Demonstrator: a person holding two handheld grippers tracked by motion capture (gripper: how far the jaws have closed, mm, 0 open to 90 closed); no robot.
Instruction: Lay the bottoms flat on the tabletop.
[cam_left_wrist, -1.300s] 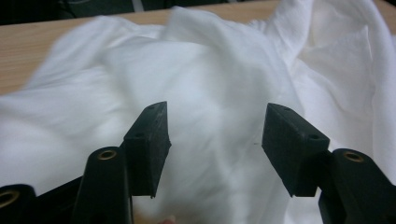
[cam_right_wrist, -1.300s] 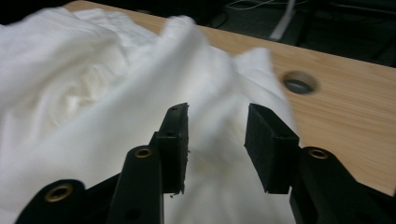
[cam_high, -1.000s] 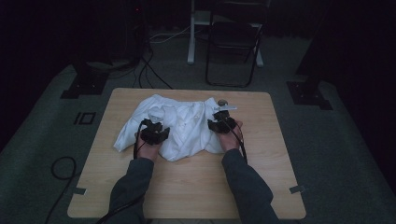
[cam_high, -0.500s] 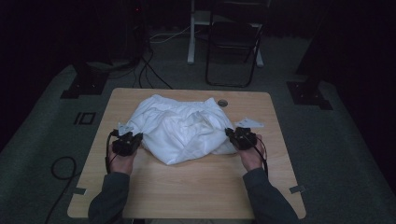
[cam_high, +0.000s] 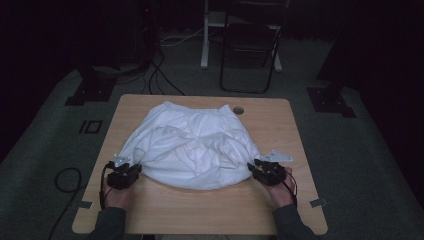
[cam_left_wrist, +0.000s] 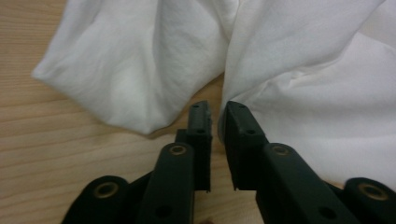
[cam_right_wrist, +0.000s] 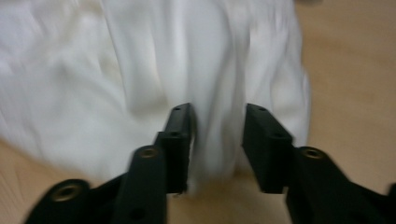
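A: Where's the white cloth (cam_high: 192, 145)?

B: Spread and rumpled over the middle of the table (cam_high: 210, 215), reaching toward its far edge.

A: The left gripper (cam_high: 123, 175)?

B: By the near-left corner, jaws nearly together, a thin fold at their tips; whether it's pinched, I can't tell.

A: The right gripper (cam_high: 265, 170)?

B: Near the right edge, jaws apart around a fold.

A: Handling?

B: Likely light, limp, slippery. Grip hems or corners.

White cloth (cam_high: 192, 145) blocks mid-table; bare table (cam_high: 200, 210) along near edge.
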